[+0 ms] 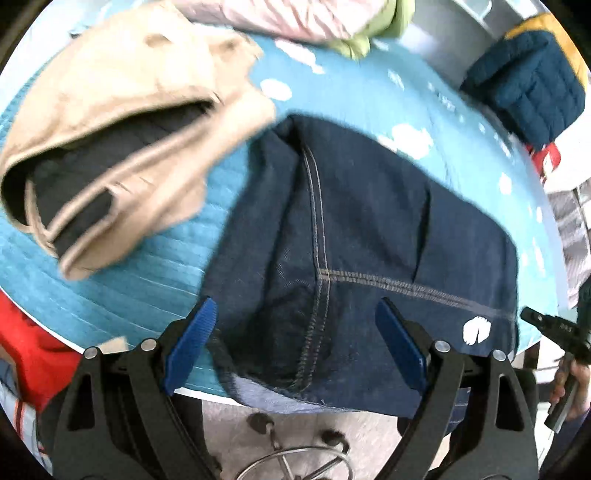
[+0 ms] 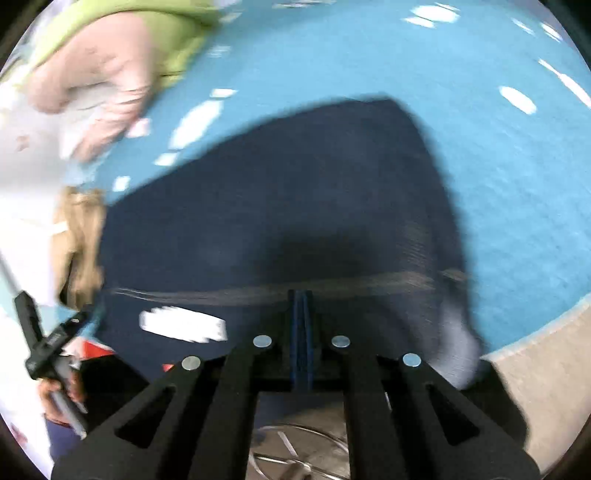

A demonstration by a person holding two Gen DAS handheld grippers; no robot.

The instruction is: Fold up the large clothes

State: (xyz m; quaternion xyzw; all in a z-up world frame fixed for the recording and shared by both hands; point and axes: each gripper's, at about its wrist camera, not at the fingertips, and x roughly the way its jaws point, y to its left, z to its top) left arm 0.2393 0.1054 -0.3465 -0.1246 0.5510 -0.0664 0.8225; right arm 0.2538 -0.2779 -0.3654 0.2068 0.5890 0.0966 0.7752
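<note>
Dark blue jeans [image 1: 369, 229] lie on the blue quilted table [image 1: 129, 280], their near part hanging over the front edge. My left gripper [image 1: 295, 332] is open, its blue pads either side of the jeans' stitched seam, just above the cloth. My right gripper [image 2: 301, 306] is shut, its pads pressed together at the jeans [image 2: 277, 206] near the grey seam line; the view is blurred, so I cannot tell whether cloth is pinched. The right gripper also shows at the left wrist view's right edge [image 1: 554, 328].
A beige jacket with dark lining [image 1: 122, 140] lies at the left of the table. Pink and green clothes [image 1: 314, 22] are piled at the back. A teal quilted garment [image 1: 528, 81] is at the right. A stool base [image 1: 295, 454] stands on the floor below the edge.
</note>
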